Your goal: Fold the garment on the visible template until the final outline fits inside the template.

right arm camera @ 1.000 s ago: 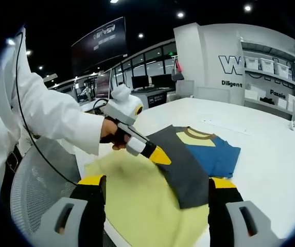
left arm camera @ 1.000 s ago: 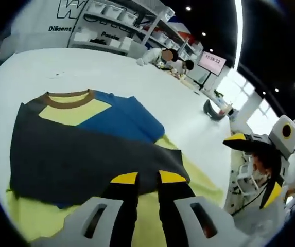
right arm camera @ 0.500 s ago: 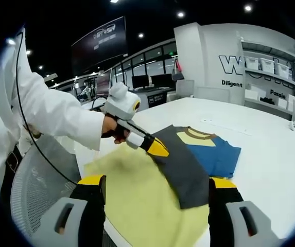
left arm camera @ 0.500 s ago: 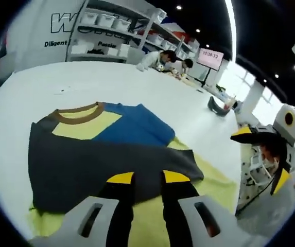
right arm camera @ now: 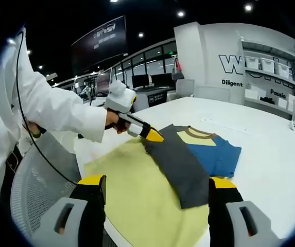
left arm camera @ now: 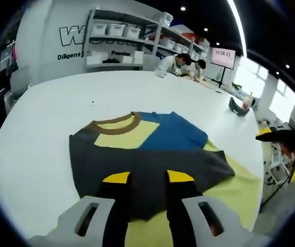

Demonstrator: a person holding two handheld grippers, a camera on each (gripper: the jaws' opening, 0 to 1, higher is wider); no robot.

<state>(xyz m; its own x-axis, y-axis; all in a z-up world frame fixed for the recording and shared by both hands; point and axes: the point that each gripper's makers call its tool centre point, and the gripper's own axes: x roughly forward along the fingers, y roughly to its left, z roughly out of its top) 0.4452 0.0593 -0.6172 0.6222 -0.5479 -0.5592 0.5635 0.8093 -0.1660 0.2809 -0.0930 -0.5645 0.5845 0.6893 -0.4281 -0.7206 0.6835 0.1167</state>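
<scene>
Change: the left gripper [right arm camera: 155,136] has been carried from the yellow template [right arm camera: 137,193] up to the garment's 10 o'clock edge.
Garment [left arm camera: 147,154]: folded, dark grey over blue, brown collar, laid on the template's far end.
Left jaws: nearly together, grip unclear.
Right gripper [right arm camera: 157,198]: jaws held wide apart.
Hidden: near hem behind the jaws.

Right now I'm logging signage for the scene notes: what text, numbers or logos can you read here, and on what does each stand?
"W", the rest cut off by shelving: large outlined letters on the white wall.
"Diligent": small black word on that wall, below the letters.
"Passio", cut off: behind the shelves.
Pink wall screen: digits like a clock time, too small to read surely.
Dark overhead screen: a pale logo, unreadable.
Garment: no print.
</scene>
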